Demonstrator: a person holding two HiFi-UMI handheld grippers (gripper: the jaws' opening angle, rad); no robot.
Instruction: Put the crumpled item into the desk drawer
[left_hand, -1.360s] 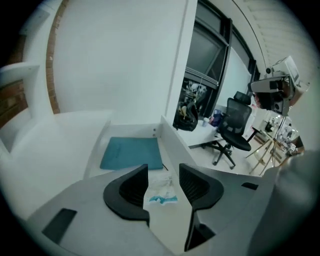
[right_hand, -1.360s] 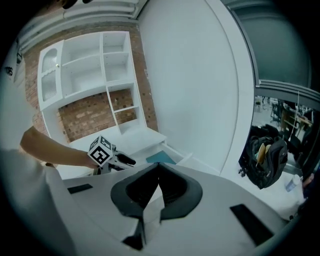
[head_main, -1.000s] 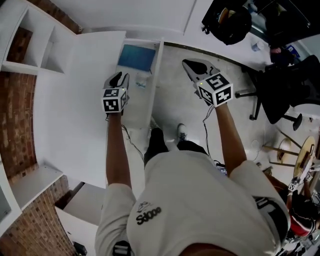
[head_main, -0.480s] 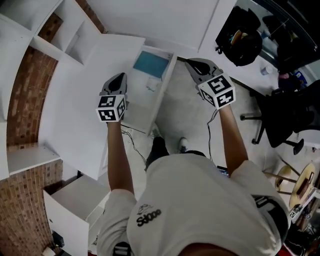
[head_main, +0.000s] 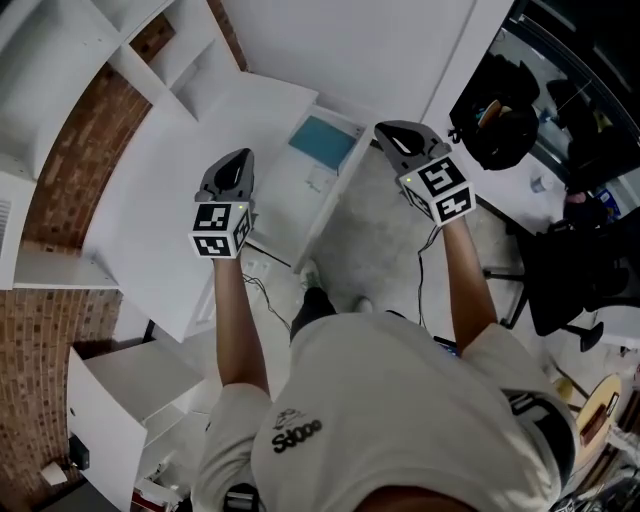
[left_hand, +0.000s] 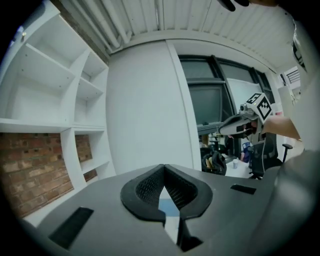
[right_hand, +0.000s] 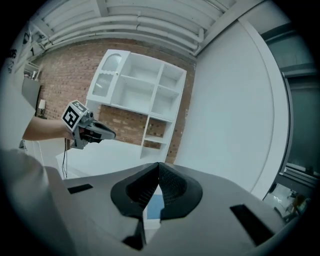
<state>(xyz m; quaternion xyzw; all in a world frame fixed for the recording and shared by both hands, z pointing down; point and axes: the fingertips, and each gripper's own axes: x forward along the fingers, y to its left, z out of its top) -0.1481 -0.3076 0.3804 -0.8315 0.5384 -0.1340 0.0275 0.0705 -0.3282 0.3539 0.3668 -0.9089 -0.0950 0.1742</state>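
Note:
A white desk (head_main: 190, 190) has its drawer (head_main: 298, 215) pulled open. In the drawer lie a blue sheet (head_main: 322, 143) and, just below it, a small pale crumpled item (head_main: 318, 183). My left gripper (head_main: 237, 160) hovers over the desk's right part, left of the drawer; its jaws meet at the tips (left_hand: 163, 167) with nothing between them. My right gripper (head_main: 385, 128) hangs over the floor, right of the drawer's far end, and is also shut and empty (right_hand: 158, 164). Each gripper shows in the other's view: the right gripper (left_hand: 245, 117) and the left gripper (right_hand: 90, 131).
White shelving (head_main: 150, 45) on a brick wall (head_main: 40, 330) stands behind the desk. A low white cabinet (head_main: 120, 400) is at lower left. A black bag (head_main: 505, 130) and an office chair (head_main: 590, 270) are at the right. Cables (head_main: 265, 285) trail on the floor.
The left gripper's jaws have come together. The head view has swung, so desk and drawer now sit more to the right and tilted. Both grippers stay above desk and floor.

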